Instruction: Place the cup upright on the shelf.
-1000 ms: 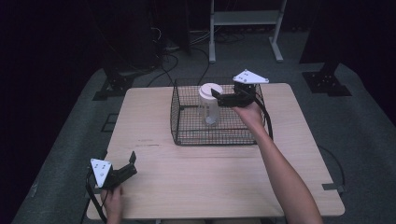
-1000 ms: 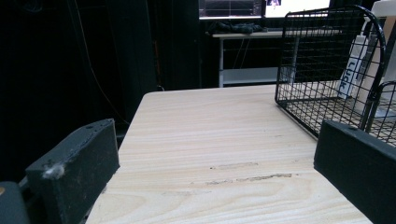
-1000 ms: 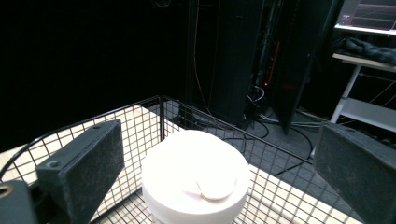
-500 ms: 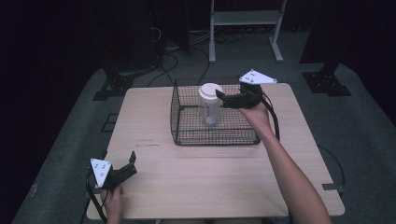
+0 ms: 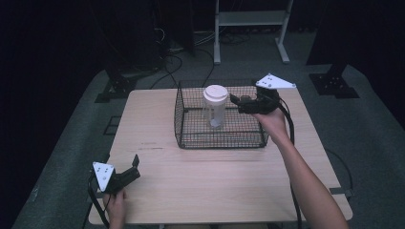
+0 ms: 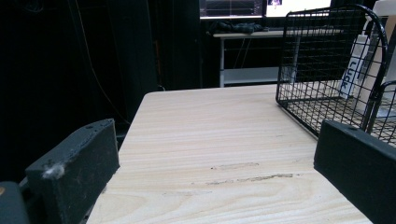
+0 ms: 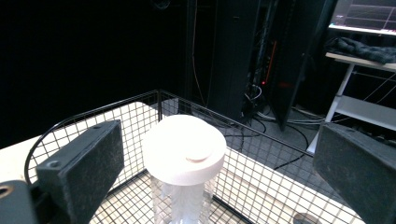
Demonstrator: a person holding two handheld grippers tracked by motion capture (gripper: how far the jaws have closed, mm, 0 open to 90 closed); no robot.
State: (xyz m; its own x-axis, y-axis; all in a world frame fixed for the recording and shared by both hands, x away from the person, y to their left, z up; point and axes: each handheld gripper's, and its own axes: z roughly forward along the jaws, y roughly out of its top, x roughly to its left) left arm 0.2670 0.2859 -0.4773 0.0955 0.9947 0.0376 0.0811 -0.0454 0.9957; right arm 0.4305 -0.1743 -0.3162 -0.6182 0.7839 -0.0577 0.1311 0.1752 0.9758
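The clear plastic jar with a round white lid (image 5: 215, 106) stands upright inside the black wire mesh basket (image 5: 191, 138), toward its far side, on the pale wooden desk (image 5: 219, 191). In my right gripper view the lid (image 7: 184, 148) sits between my two black fingers (image 7: 84, 168), which are spread wide and touch nothing; the jar's lower body is cut off at the bottom edge and blurred behind the mesh. From above, my right gripper (image 5: 237, 101) hovers over the basket's right rim, just beside the lid, and my hand hides part of the rim there. My left gripper (image 5: 134, 167) rests near the desk's front left corner, well apart from the basket, its fingers (image 6: 74, 172) also spread on nothing. In my left gripper view the basket (image 6: 322, 60) is cut off at the right edge, and the jar behind the wires is hard to make out.
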